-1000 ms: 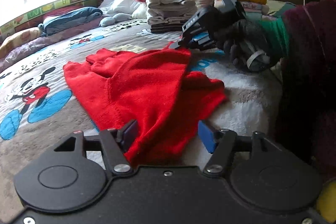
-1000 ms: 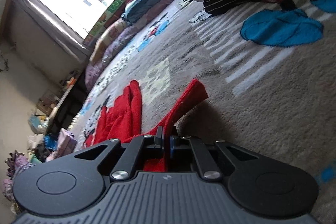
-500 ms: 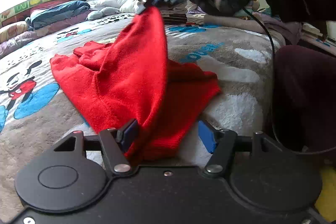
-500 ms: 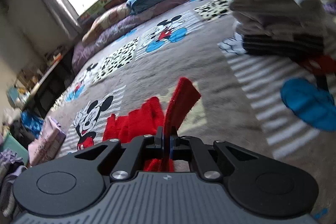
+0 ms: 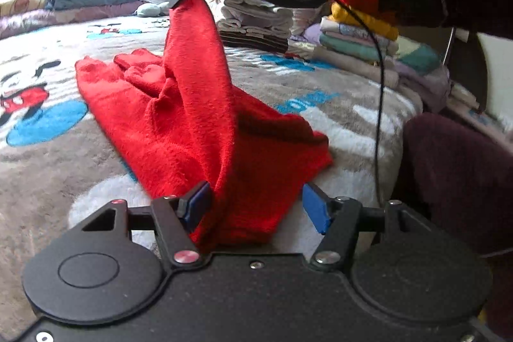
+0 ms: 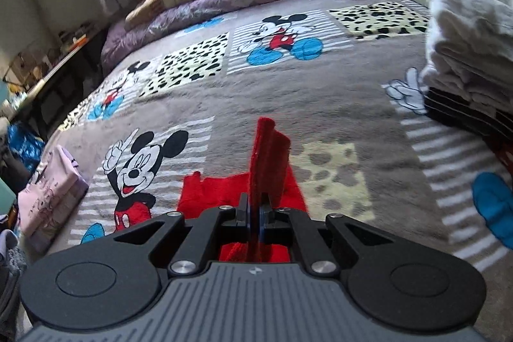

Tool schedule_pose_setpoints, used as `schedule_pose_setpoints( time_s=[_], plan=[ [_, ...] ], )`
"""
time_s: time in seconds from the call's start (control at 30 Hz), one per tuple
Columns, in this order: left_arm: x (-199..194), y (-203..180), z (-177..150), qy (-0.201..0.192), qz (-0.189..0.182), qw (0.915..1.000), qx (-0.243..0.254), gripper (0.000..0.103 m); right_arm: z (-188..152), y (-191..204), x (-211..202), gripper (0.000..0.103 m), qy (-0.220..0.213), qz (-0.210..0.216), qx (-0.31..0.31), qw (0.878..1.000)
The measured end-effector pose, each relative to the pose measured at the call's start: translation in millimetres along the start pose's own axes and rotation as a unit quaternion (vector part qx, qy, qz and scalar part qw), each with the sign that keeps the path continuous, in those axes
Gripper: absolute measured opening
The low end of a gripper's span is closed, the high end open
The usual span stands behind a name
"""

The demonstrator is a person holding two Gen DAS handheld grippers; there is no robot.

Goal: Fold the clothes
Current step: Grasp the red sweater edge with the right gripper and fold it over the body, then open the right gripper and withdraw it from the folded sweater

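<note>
Red cloth (image 5: 192, 117): soft, light fleece, limp; centre frame on the bed (image 5: 48, 169), one corner lifted to upper centre. Likely best held at corners or hems; it sags elsewhere. Left gripper (image 5: 256, 207): jaws wide, astride the near edge, not pinching. Right gripper (image 6: 253, 213): clamped on the raised corner. Surface: plush cartoon blanket, yielding, grippy. Room: window upper left, folded stacks (image 5: 356, 34) upper right.
</note>
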State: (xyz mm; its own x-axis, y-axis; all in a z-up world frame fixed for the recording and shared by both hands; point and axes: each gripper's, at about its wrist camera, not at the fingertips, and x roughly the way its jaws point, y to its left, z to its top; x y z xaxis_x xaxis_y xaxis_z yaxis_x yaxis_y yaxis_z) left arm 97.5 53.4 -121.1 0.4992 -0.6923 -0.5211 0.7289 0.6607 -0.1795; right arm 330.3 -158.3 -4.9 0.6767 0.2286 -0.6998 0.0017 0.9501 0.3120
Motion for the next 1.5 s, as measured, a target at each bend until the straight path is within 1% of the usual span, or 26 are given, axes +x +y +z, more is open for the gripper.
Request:
schedule_pose_setpoints(
  time_s=[0.23, 0.3, 0.33, 0.4, 0.47, 0.67, 0.83, 0.9, 0.97, 1.03, 1.1, 1.13, 1.17, 1.27, 1.4, 1.47, 1.5],
  plan=[
    [-6, 16, 0, -0.008, -0.021, 0.9984, -0.052, 0.063, 3, 31, 42, 0.008, 0.021, -0.031, -0.016, 0.999],
    [-8, 22, -1, -0.01, -0.027, 0.9974, -0.066, 0.063, 4, 37, 53, 0.012, 0.026, -0.039, -0.012, 0.999],
    [-8, 24, -1, -0.011, -0.03, 0.9969, -0.072, 0.064, 5, 39, 58, 0.014, 0.026, -0.035, -0.009, 0.999],
    [-8, 27, -2, -0.012, -0.034, 0.9963, -0.078, 0.064, 8, 43, 63, 0.03, 0.021, -0.026, -0.005, 0.999],
    [-8, 30, -3, -0.014, -0.04, 0.9954, -0.086, 0.064, 12, 47, 64, 0.036, 0.008, -0.017, -0.004, 1.0],
    [-7, 37, -3, -0.015, -0.051, 0.9923, -0.112, 0.065, 18, 34, 57, 0.038, -0.009, 0.012, -0.018, 1.0],
    [-7, 43, -2, -0.017, -0.06, 0.9891, -0.134, 0.066, -3, 11, 70, 0.039, 0.028, 0.042, -0.023, 0.998],
    [-7, 45, -2, -0.017, -0.064, 0.9876, -0.142, 0.066, -13, 4, 76, 0.042, 0.039, 0.052, -0.019, 0.998],
    [-8, 48, -3, -0.019, -0.07, 0.985, -0.156, 0.066, -22, -2, 81, 0.042, 0.046, 0.066, -0.013, 0.997],
    [-8, 52, -4, -0.022, -0.076, 0.9821, -0.171, 0.066, -28, -6, 83, 0.039, 0.046, 0.088, -0.003, 0.995],
    [-8, 55, -5, -0.024, -0.083, 0.979, -0.185, 0.066, -33, -7, 84, 0.011, 0.049, 0.114, 0.005, 0.992],
    [-8, 57, -5, -0.025, -0.087, 0.9772, -0.192, 0.066, -34, -7, 83, 0.009, 0.048, 0.119, 0.004, 0.992],
    [-8, 59, -6, -0.026, -0.09, 0.9754, -0.199, 0.066, -35, -8, 80, 0.009, 0.04, 0.126, 0.0, 0.991],
    [-8, 65, -7, -0.027, -0.102, 0.9686, -0.225, 0.066, -28, -15, 60, 0.008, -0.011, 0.163, 0.021, 0.986],
    [-8, 73, -9, -0.029, -0.118, 0.9584, -0.258, 0.066, -23, -10, 67, 0.008, -0.002, 0.119, -0.017, 0.993],
    [-8, 77, -10, -0.03, -0.126, 0.9528, -0.275, 0.066, -25, -11, 75, 0.008, 0.008, 0.127, -0.017, 0.992],
    [-9, 77, -10, -0.029, -0.128, 0.9516, -0.278, 0.066, -26, -12, 79, 0.013, 0.012, 0.126, -0.017, 0.992]
  ],
)
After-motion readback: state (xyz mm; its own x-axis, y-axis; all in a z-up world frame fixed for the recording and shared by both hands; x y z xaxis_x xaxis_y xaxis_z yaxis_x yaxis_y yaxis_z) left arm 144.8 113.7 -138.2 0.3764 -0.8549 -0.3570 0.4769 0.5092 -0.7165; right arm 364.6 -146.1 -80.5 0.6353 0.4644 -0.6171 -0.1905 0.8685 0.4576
